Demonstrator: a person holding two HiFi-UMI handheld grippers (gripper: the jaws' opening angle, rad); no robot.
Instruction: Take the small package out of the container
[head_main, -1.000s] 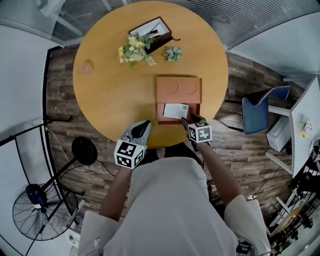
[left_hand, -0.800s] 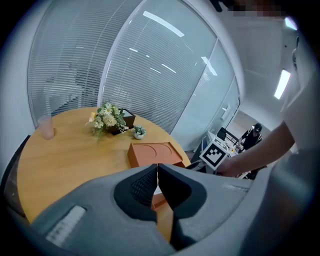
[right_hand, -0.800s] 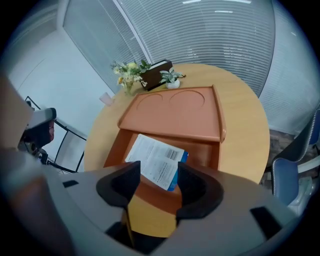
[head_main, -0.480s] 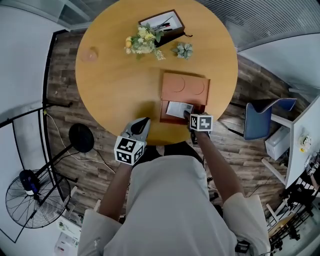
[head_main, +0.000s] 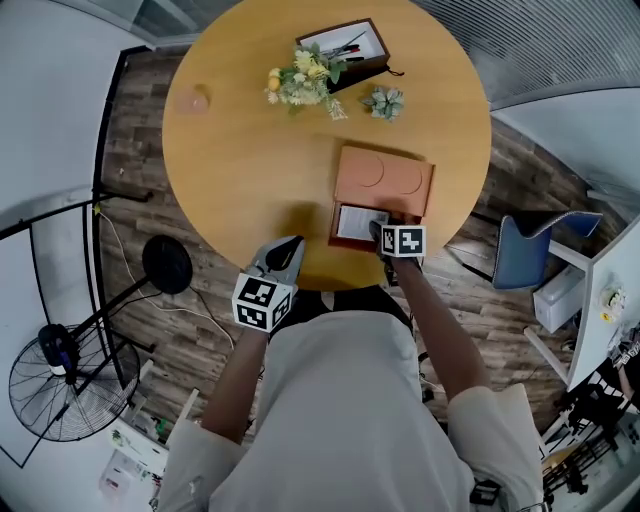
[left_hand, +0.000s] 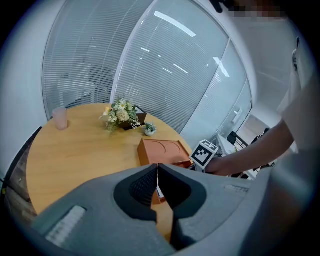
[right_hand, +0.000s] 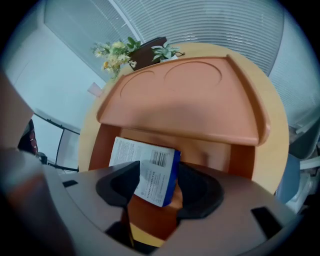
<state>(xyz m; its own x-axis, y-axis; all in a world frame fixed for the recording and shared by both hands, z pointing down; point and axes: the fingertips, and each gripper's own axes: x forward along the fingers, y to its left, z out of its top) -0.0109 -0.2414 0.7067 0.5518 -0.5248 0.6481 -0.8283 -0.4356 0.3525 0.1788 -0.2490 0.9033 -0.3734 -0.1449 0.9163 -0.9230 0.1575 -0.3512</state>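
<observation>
An orange container lies on the round wooden table, its open tray part facing me. In it rests the small white package with a blue edge. My right gripper reaches into the tray; its jaws are opening and straddle the package's near corner, with the pads not clearly pressing on it. My left gripper hovers at the table's near edge, shut and empty. The left gripper view shows the container and the right gripper's marker cube.
At the table's far side stand a bunch of flowers, a dark box of pens, a small succulent and a pink cup. A blue chair stands on the floor to the right, a fan to the left.
My right gripper has pushed a little further into the tray, over the package's near corner. The left gripper has kept its place at the table's edge.
</observation>
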